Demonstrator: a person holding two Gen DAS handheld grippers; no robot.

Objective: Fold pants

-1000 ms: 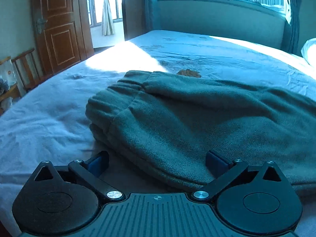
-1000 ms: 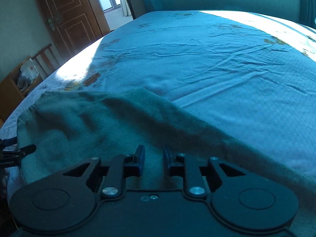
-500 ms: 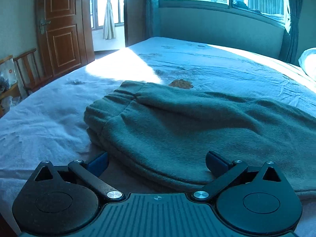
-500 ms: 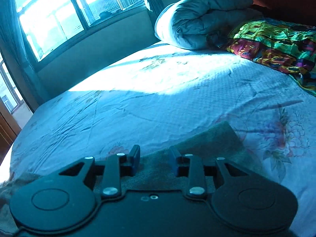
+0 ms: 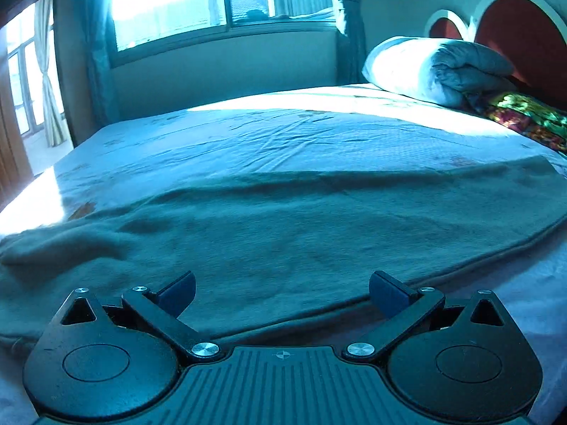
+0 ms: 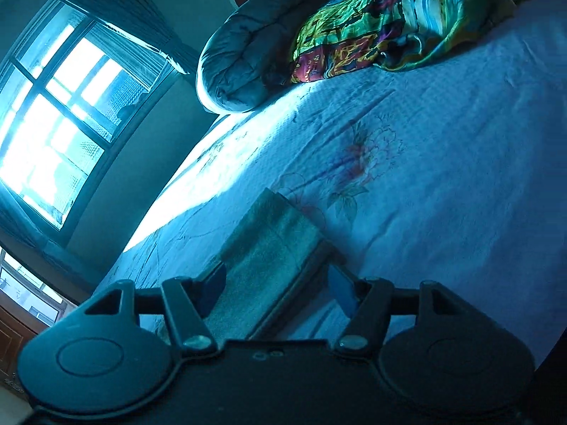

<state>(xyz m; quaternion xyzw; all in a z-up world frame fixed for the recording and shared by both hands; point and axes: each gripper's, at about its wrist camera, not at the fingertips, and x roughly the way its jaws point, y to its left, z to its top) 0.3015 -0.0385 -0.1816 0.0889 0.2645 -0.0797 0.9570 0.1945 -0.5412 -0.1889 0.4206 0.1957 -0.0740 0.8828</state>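
The pants [image 5: 283, 233] lie stretched across the bed [image 5: 319, 134] from nine to three o'clock, apparently doubled leg on leg but not yet folded shorter, with the left gripper [image 5: 282, 288] spread empty and the right gripper [image 6: 276, 283] spread astride the cuff.

One pair of grey-green fleece pants [image 5: 283, 233] lies on one bed with a pale floral sheet [image 5: 301, 134]. One rolled grey quilt [image 5: 436, 67] and one bright multicoloured blanket [image 6: 397, 21] sit at its head. Two black tongs: left [image 5: 282, 290], right [image 6: 276, 285].
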